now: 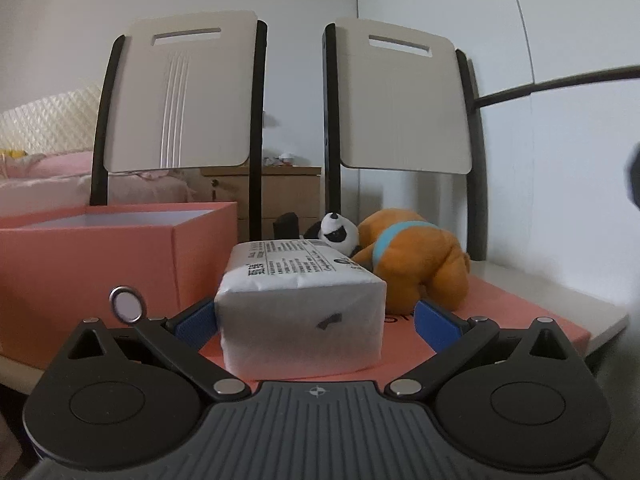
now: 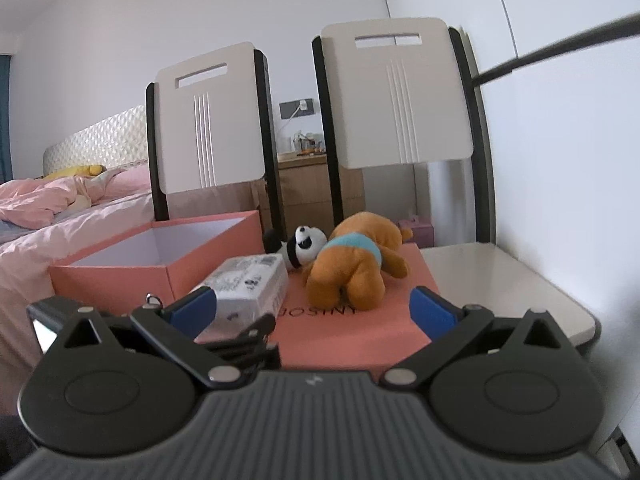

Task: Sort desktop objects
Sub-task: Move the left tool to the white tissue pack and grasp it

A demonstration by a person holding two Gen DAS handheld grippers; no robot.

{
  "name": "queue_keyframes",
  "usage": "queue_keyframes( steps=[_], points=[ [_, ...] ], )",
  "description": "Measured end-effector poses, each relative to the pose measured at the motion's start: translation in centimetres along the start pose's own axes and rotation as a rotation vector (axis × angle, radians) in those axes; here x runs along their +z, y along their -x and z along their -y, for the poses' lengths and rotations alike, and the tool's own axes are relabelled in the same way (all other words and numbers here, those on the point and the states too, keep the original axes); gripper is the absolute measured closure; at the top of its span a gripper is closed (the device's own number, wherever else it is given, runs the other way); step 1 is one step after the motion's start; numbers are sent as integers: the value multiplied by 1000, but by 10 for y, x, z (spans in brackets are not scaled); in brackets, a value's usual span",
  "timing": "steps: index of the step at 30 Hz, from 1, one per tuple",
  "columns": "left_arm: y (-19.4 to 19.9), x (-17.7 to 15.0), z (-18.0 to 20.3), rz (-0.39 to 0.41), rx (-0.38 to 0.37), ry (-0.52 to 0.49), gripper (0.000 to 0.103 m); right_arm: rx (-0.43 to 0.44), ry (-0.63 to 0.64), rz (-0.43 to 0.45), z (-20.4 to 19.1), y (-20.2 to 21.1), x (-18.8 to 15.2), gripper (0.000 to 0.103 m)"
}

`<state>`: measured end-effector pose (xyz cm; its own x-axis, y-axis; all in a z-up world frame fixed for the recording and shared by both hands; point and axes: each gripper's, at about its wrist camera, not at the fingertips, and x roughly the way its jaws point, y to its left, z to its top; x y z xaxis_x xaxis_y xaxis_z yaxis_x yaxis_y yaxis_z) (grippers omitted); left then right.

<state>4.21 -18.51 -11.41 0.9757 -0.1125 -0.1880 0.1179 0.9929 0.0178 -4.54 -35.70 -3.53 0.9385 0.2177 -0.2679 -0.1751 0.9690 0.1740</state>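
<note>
A white wrapped packet (image 1: 300,304) with black print lies on the pink box lid (image 1: 520,320). My left gripper (image 1: 316,320) is open around the packet, one blue pad at each side, the right pad a little apart from it. Behind the packet lie an orange plush dog (image 1: 416,256) with a blue band and a small panda plush (image 1: 340,234). In the right wrist view my right gripper (image 2: 312,308) is open and empty, low in front of the lid (image 2: 360,320), facing the dog (image 2: 352,264), the panda (image 2: 304,246) and the packet (image 2: 248,284).
An open pink box (image 1: 100,264) stands left of the lid; it also shows in the right wrist view (image 2: 160,256). Two white chair backs (image 1: 184,100) stand behind the table. A bed with pink bedding (image 2: 60,208) lies at the left. The white table edge (image 2: 540,292) runs right.
</note>
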Motion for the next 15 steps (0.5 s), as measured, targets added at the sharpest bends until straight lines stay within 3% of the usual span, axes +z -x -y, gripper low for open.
queue_keyframes(
  steps=[15],
  points=[
    [-23,6,5,-13,70,-3,0,13,-16,-28,6,16,-24,0]
  ],
)
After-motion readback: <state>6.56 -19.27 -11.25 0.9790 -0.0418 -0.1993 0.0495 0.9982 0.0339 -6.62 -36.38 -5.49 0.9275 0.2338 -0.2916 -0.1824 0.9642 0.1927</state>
